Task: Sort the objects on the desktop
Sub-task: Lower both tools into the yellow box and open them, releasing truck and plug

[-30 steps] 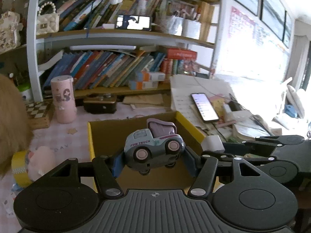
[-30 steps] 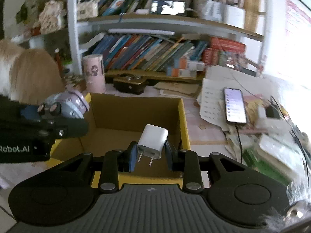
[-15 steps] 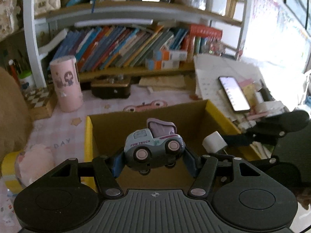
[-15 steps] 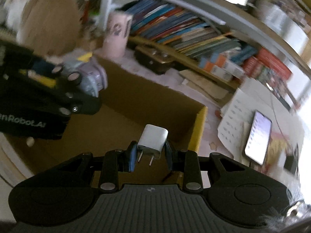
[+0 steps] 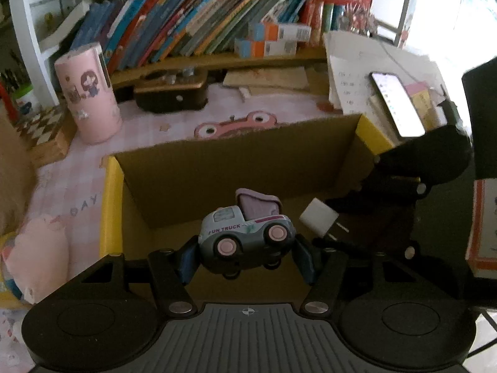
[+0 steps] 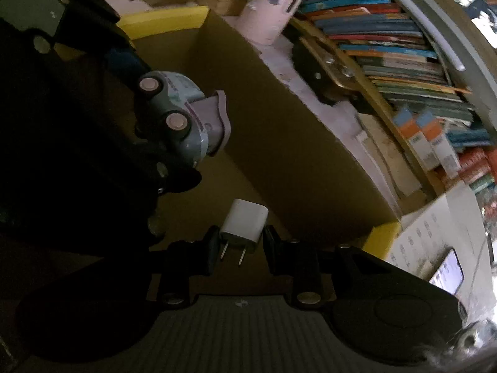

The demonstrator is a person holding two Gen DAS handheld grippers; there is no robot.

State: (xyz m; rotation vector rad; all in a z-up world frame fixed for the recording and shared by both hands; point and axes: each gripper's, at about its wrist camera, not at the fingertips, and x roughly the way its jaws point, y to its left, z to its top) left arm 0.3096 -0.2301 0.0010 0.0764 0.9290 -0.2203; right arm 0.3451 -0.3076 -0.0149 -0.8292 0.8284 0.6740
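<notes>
My left gripper (image 5: 245, 258) is shut on a grey toy truck (image 5: 245, 236) with pink wheels and a mauve tipper, held inside the open top of a yellow-rimmed cardboard box (image 5: 107, 205). My right gripper (image 6: 240, 245) is shut on a white plug charger (image 6: 245, 222), prongs toward the camera, also over the box interior (image 6: 279, 143). In the left wrist view the charger (image 5: 318, 219) hangs just right of the truck, gripped by the right gripper. The right wrist view is rolled and shows the truck (image 6: 183, 118) at upper left.
Behind the box stand a pink cylindrical container (image 5: 88, 93), a dark brown case (image 5: 170, 93) and a shelf of books (image 5: 192, 28). A lit phone (image 5: 397, 102) lies on papers at the right. A pink plush (image 5: 37, 258) sits left of the box.
Both grippers have come forward and down into the box opening with their loads. The right wrist view has rolled sharply, and the charger now sits close beside the truck.
</notes>
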